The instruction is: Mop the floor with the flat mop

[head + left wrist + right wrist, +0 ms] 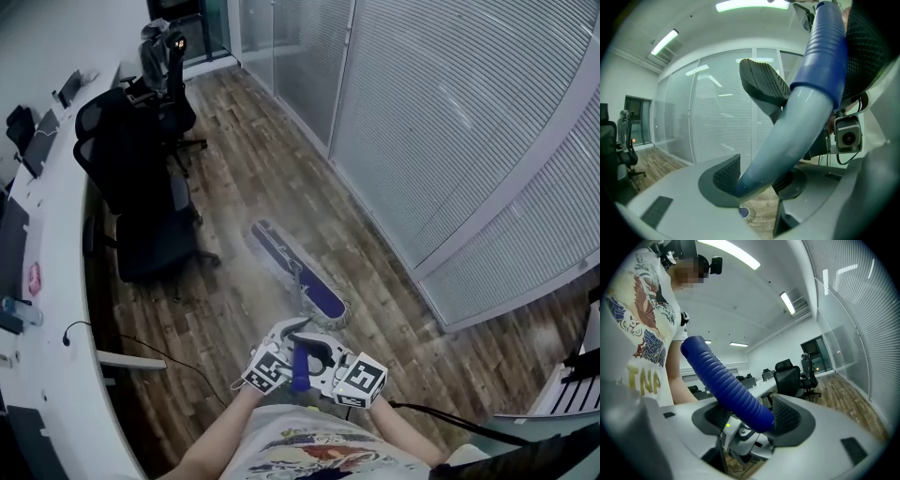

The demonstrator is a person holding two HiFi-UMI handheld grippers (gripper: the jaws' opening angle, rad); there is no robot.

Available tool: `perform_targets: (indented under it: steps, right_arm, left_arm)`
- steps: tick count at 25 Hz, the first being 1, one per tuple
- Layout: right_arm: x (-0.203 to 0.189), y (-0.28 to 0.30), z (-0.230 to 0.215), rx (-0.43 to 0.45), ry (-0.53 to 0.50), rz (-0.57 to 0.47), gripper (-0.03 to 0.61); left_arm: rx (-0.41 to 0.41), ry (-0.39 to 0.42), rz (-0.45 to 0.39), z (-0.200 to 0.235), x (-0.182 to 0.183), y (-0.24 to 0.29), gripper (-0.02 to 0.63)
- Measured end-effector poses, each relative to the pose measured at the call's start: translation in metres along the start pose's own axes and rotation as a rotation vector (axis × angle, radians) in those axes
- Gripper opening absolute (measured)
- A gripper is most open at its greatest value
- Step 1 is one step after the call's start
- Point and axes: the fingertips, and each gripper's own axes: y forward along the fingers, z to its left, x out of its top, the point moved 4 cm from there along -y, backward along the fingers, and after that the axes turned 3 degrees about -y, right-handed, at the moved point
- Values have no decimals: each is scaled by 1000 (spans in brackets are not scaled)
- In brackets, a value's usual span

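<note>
The flat mop lies on the wooden floor with its blue pad (298, 270) aslant in front of me. Its grey pole (787, 140) rises to a blue ribbed grip (726, 380) at my waist. My left gripper (292, 339) is shut on the grey pole just below the grip, with the pole wedged between both pads (725, 175). My right gripper (319, 364) sits right beside it, higher on the handle, and holds the blue grip (300, 367) between its widely spread jaws. In the right gripper view the grip fills the space between the pads (788, 417).
Black office chairs (141, 202) stand along a curved white desk (52, 319) at the left, a further chair (173, 89) behind. A glass wall with blinds (450, 141) runs down the right. A cable (173, 361) trails under the desk. White furniture (572, 394) stands at the right edge.
</note>
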Motion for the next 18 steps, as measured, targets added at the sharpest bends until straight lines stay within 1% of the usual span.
perform_targets:
  steps: [5,9,12,15,18]
  right_arm:
    - [-13,-40,43,39,-12,-12,258]
    - [-24,-61,59,69,-20,-6,258]
    - [-27,-63,59,85,-30,7,258]
    - [-27,-60,55,133,-63,-5,258]
    - [-32,-50,43,162,-78,8,258]
  left_arm:
    - [38,16,17,-56,-6,-7,144]
    - [59,29,21,-83,-14,-4,144]
    - [65,30,16,-85,-19,-2,144]
    - [93,8,-9,-80,-16,-2,146]
    - [95,27,-15,-65,-22,3,144]
